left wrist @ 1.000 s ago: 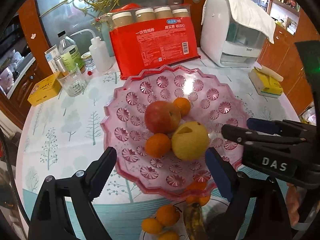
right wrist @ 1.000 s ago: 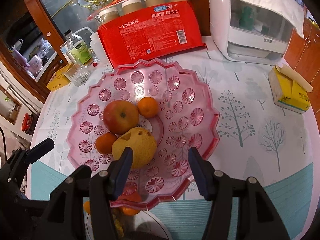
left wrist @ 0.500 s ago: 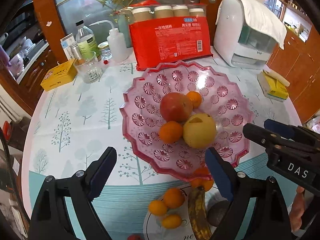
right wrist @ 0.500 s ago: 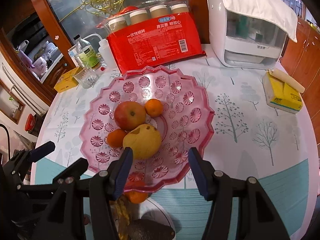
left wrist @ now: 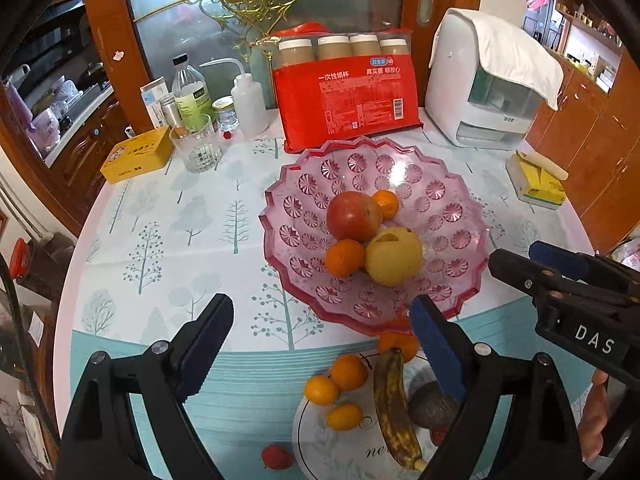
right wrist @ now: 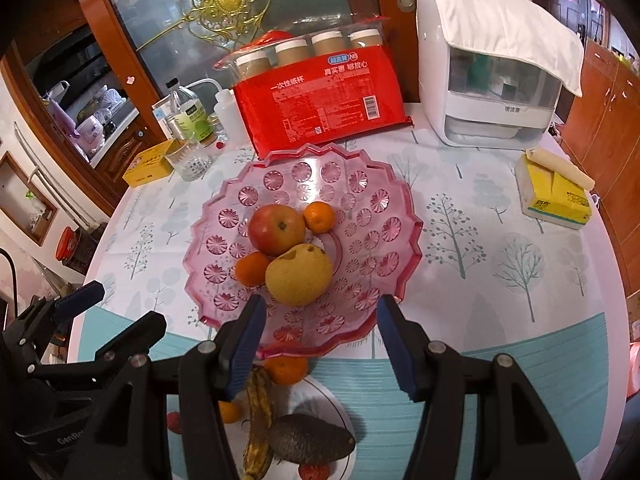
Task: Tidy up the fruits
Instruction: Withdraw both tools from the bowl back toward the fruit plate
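- Left gripper (left wrist: 320, 334): jaws wide apart, nothing btw them, only the tablecloth (left wrist: 160, 240) under.
- Right gripper (right wrist: 318, 330): jaws also apart but narrower than the left ones, nothing clamped; the near rim of the pink glass bowl (right wrist: 396, 216) shows btw its fingers.
- Right gripper is seen also in the left wrist view, at right side of the left gripper, near it but not touching.
- Pink bowl is in front of both grippers, on the table. Inside, close together: red apple (left wrist: 354, 216), yellow pear (left wrist: 394, 256) touching the apple, one mandarin (left wrist: 344, 258) at left of the pear, and a 2nd mandarin (left wrist: 386, 204) behind the apple.
- White plate (left wrist: 316, 436) is just under the grippers, nearer than the bowl. On it: overripe banana (left wrist: 394, 404) w/ many brown spots, dark avocado (right wrist: 310, 438) at right of the banana, and several small oranges (left wrist: 348, 372) at left.
- One more orange (right wrist: 286, 368) lies at the bowl's near edge, partly under the rim.
- Small red fruit (left wrist: 276, 456) lies on the tablecloth, just beside the plate at left.
- Far behind the bowl: red pack of paper cups (left wrist: 348, 96) and white appliance (left wrist: 484, 92) w/ a cloth on top.
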`<state>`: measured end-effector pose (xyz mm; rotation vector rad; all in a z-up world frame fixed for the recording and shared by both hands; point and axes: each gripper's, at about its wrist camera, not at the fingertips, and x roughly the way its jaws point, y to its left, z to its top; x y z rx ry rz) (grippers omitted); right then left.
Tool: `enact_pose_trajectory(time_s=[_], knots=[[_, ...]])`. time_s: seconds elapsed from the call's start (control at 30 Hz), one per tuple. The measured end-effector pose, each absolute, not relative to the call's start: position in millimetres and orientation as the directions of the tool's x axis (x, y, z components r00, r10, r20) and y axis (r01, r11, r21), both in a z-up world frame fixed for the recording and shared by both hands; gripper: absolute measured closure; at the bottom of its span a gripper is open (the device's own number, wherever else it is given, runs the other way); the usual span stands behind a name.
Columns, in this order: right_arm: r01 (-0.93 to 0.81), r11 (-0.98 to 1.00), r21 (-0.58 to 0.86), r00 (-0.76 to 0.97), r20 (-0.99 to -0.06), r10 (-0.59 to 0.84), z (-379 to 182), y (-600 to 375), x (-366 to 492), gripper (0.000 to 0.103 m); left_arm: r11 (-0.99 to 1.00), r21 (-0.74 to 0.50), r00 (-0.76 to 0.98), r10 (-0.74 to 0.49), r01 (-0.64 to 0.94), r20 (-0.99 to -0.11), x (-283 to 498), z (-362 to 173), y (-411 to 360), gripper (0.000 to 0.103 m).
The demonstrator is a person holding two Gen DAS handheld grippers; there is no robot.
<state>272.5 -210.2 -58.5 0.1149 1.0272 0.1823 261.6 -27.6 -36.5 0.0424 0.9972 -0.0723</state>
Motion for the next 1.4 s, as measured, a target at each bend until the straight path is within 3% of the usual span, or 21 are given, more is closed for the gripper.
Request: enact_pose_trajectory(time_s=[0.43, 0.83, 1.4], knots=[[-0.126, 0.975, 0.182, 0.548, -0.806, 0.221, -30.7, -213.3, 232.4, 0.045, 0.999, 0.015, 0.584, -0.016, 0.047, -0.811, 224.5, -3.6, -17.8, 0.014], [-0.135, 0.971, 0.199, 0.535, -0.810, 0.241, -34.5, -224.0, 188.2, 0.045, 0.999, -0.018, 0.570, -0.032, 0.030, -0.821, 183.9, -8.3, -11.9, 0.014], [-0.135, 0.976, 0.173, 0.430, -0.877, 0.215, -105.0, -230.4, 158.3, 0.045, 0.995, -0.054, 0.405, -0.082, 0.082, -0.911, 168.3, -96.6, -42.1, 0.014]])
